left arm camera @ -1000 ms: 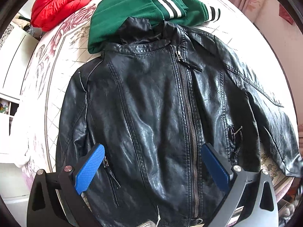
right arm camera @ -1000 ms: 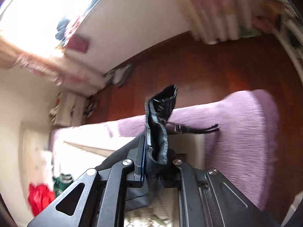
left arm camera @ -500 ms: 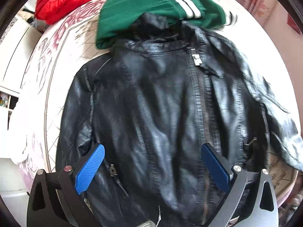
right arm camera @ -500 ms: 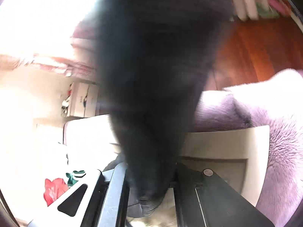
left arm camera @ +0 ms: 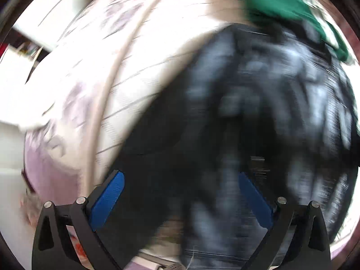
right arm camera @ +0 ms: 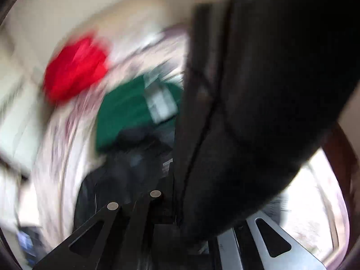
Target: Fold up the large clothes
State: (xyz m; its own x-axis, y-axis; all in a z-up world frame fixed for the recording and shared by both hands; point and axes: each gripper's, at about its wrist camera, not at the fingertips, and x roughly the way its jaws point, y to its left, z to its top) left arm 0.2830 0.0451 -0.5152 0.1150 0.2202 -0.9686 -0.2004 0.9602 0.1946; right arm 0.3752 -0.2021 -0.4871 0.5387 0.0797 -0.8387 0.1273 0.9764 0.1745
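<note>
Black leather jacket (right arm camera: pixel 258 90) in right gripper (right arm camera: pixel 180 213).

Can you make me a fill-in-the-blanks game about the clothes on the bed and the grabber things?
1. The left gripper has its ____ pads wide apart.
2. The right gripper is pinching the ____ jacket.
3. The folded top beside the red garment is ____.

Missing words: blue; black; green

Black jacket (left arm camera: pixel 258 117), green garment (left arm camera: pixel 283 2), red garment (right arm camera: pixel 76 67)
</note>
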